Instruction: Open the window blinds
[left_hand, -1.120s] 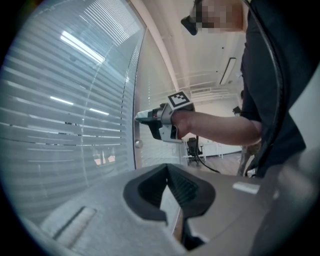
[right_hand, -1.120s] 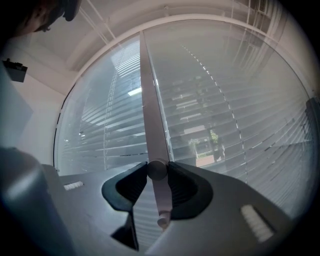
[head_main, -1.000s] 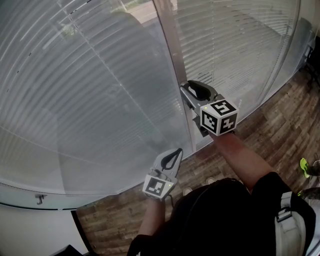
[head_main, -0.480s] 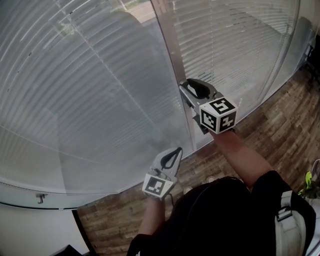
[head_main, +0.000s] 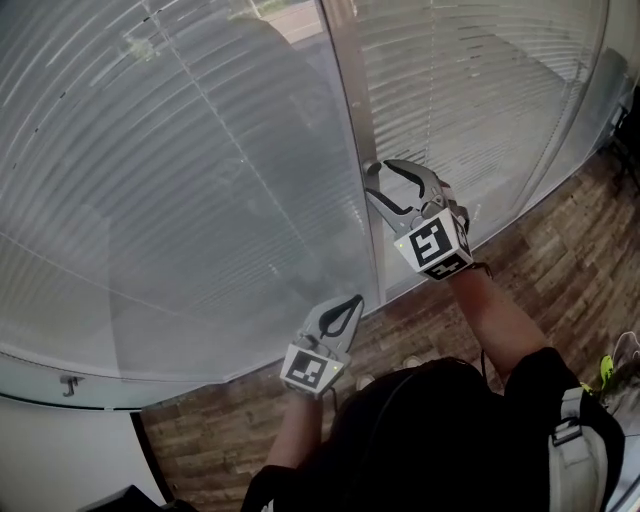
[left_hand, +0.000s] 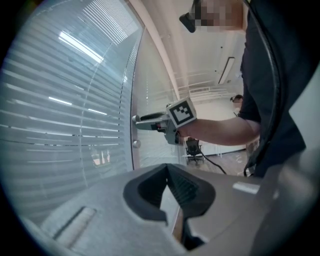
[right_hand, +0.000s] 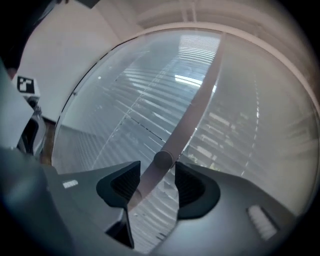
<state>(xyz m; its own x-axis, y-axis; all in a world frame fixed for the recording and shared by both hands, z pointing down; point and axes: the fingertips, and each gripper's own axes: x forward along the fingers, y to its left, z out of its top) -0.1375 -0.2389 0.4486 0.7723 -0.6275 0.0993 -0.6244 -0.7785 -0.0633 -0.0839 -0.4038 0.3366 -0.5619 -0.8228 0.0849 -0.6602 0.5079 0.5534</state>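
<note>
Grey slatted blinds (head_main: 180, 180) hang behind glass, split by a vertical grey frame bar (head_main: 350, 110). A small round knob (right_hand: 163, 160) sits on that bar. My right gripper (head_main: 385, 170) points level at the bar and its jaws have just been opening. They stand open on either side of the knob, and the pads are off it. The left gripper view shows the right gripper (left_hand: 150, 120) at the knob (left_hand: 135, 120), with a second knob (left_hand: 136, 144) below. My left gripper (head_main: 356, 300) hangs lower, near the glass, shut and empty.
A second blind panel (head_main: 480, 90) lies right of the bar. Wood floor (head_main: 560, 270) runs along the foot of the window. A white wall (head_main: 60, 440) with a small hook (head_main: 68, 383) is at lower left. An office chair (left_hand: 193, 149) stands far behind.
My right gripper has rolled about its own axis at the knob and its jaws have spread from closed round the knob to wide. The left gripper has stayed where it was.
</note>
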